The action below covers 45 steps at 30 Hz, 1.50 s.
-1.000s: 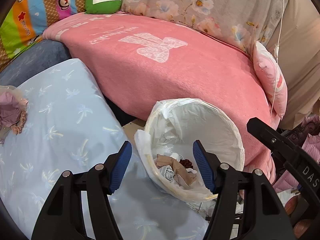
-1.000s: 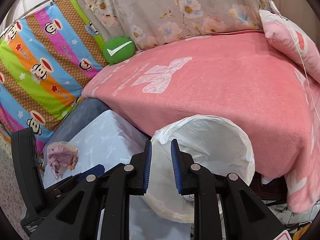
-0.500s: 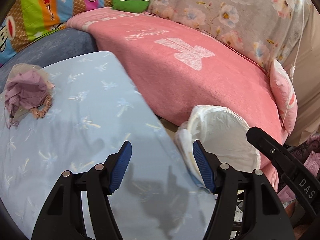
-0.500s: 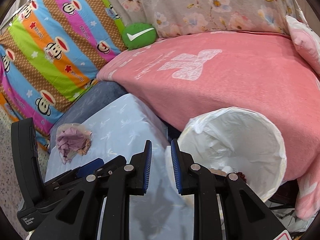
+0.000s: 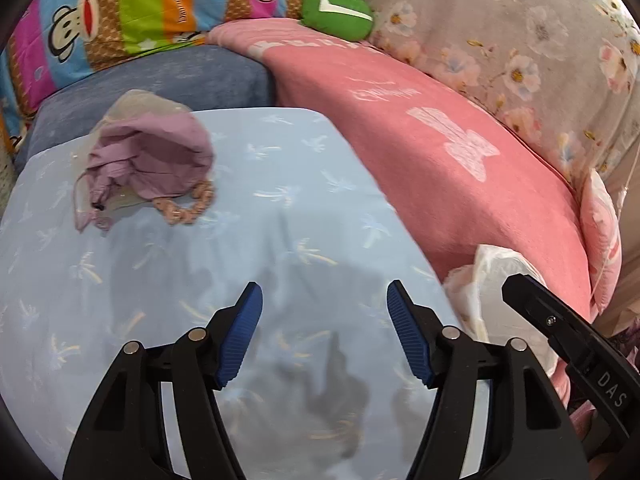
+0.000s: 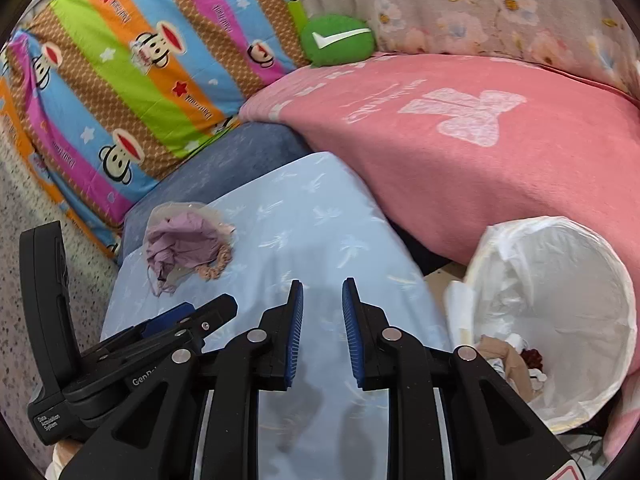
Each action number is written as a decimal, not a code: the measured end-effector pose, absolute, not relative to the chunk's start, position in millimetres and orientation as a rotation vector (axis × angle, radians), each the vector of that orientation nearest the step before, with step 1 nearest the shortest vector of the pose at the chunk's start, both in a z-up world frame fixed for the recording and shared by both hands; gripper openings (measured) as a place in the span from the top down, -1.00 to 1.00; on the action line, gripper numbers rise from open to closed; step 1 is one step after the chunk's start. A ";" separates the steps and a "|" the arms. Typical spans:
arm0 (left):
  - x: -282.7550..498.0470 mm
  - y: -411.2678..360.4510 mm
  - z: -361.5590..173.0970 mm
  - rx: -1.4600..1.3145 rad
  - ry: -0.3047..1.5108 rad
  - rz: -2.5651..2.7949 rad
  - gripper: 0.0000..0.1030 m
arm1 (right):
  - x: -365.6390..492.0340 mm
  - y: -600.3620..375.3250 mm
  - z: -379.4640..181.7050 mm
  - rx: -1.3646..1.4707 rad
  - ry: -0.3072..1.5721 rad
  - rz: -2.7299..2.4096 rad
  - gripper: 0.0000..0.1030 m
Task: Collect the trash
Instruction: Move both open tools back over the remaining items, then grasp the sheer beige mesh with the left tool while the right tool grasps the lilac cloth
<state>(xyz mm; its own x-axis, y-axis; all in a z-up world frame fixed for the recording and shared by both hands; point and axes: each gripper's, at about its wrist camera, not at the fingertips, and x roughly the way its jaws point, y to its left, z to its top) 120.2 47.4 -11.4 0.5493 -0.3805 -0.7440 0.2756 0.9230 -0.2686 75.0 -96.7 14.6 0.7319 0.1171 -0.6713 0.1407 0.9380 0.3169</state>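
A sofa draped in a pink blanket (image 5: pixel 460 168) and a monkey-print striped cover (image 6: pixel 120 80) closed in the far side of the scene, with a green cushion (image 5: pixel 336 10) wedged at the corner, and in front of it stood the worktop (image 5: pixel 280 220) under a pale blue palm-print cloth. A second before, your left tongs (image 5: pixel 324 334) had been looking straight into the lined trash bin (image 6: pixel 560 300); since then you had swung both tools away from it and over the cloth, so the bin slid to the right edge of the left view. That suggested the last drop-off was done and you were lining up the next pickup. The remaining trash, a crumpled purple wad on clear plastic (image 5: pixel 148 164) with a small pinkish beaded ring (image 5: pixel 188 208) touching its near side, lay at the far left corner of the worktop, well apart from both tools. Your left tongs were spread wide and held nothing; your right tongs (image 6: pixel 322 334) were nearly closed with a narrow gap, also carrying nothing. The cloth between you and the wad was bare, so the approach looked free. The wad sat close to the worktop's far edge, next to the blue cushion (image 6: pixel 224 160), so a push could have tipped it off. The bin stood just beside the right edge, below the blanket.
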 end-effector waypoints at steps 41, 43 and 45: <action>293.6 200.5 -41.2 -0.213 0.946 -0.245 -0.09 | 304.7 76.4 -48.6 0.214 0.843 0.276 0.78; 291.4 201.2 -41.2 -0.222 0.959 -0.260 0.33 | 300.5 76.7 -48.1 0.222 0.839 0.273 0.85; 288.7 201.6 -38.8 -0.228 0.963 -0.266 0.67 | 294.7 77.2 -45.9 0.236 0.833 0.277 0.88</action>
<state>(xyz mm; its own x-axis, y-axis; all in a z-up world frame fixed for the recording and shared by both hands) 288.7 201.6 -38.8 0.5431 -0.3227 -0.7752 0.1215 0.9437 -0.3077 294.7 77.2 -45.9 0.6407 0.3321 -0.6923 -0.1485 0.9382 0.3126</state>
